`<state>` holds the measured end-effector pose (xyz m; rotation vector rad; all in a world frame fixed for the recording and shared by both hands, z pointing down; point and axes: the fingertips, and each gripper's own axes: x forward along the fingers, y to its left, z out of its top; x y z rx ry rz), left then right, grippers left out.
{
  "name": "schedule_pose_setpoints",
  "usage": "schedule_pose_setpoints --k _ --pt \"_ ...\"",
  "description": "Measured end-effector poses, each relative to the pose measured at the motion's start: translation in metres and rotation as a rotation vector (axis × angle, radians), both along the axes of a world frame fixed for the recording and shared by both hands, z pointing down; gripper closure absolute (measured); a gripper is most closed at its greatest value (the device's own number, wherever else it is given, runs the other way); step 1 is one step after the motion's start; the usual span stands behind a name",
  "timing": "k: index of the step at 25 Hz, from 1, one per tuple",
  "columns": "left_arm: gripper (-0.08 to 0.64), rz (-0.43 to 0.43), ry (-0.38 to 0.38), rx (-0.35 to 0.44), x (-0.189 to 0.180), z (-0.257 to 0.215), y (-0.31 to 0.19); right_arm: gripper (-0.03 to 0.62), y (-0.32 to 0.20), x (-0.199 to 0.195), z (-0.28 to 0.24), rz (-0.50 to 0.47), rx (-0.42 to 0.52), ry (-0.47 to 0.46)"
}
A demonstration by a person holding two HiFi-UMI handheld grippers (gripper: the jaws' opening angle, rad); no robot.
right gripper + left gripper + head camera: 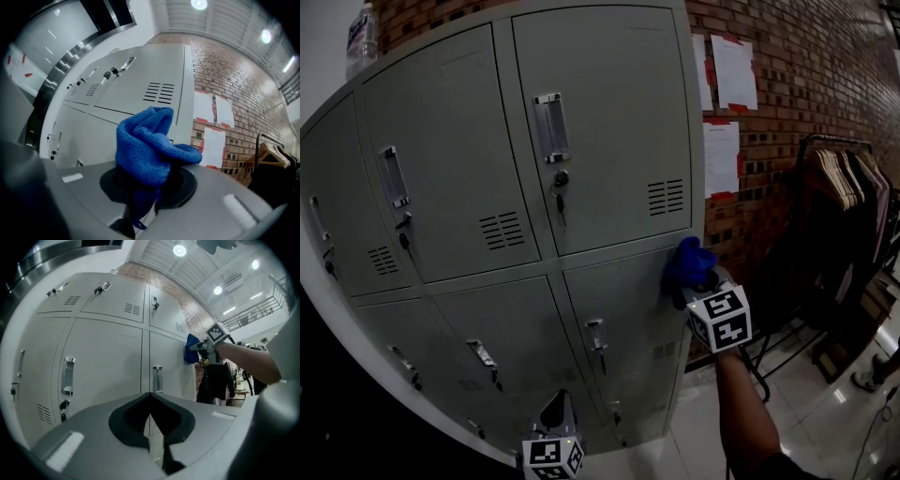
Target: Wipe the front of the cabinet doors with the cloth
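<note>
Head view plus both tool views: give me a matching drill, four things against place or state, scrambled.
Things:
1. cloth
2. left tool
3. paper sheets
4. bottle

Place or state:
A. on top of the cabinet
B. jaws together, nothing between them
C. on the brick wall
D. clamped in the right tool

Pairs: 1-D, 2-B, 3-C, 4-A

Your head view is running dim, ceiling lamps (180, 250) are glaring in gripper views, fisheye is bowing edges
</note>
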<state>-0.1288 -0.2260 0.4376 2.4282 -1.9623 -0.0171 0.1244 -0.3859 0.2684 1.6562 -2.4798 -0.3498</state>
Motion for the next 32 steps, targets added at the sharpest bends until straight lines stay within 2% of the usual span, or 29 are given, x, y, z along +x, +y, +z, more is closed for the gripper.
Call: schedule_pose_setpoints --k 4,9,13,16,24,32 --pt "0.541 -0.011 -0.005 -0.006 -0.009 0.008 0.002 0.509 0.019 -0.049 0.004 -0.08 0.029 -0.024" --pt "0.541 -0.042 -0.003 -0.006 -0.024 0.009 0.01 0.509 0.036 -0.127 0.028 -0.217 -0.013 -0.025" --pt "0.541 -0.065 -0.004 -0.006 -0.039 0.008 0.018 0.509 0.043 -0.181 0.046 -0.305 -0.045 0.013" --pt "0.541 -0.086 -0.004 -0.007 -0.051 0.009 0.022 0.509 0.041 -0.208 0.055 -0.329 -0.055 0.06" --pt "0.541 -0.095 -0.001 -0.012 -0.062 0.01 0.023 0.511 0.038 -0.214 0.059 -0.299 -0.038 0.086" --pt "0.541 -0.06 0.007 -0.014 -0.046 0.012 0.015 0.511 0.025 -0.169 0.064 -0.239 -0.051 0.087"
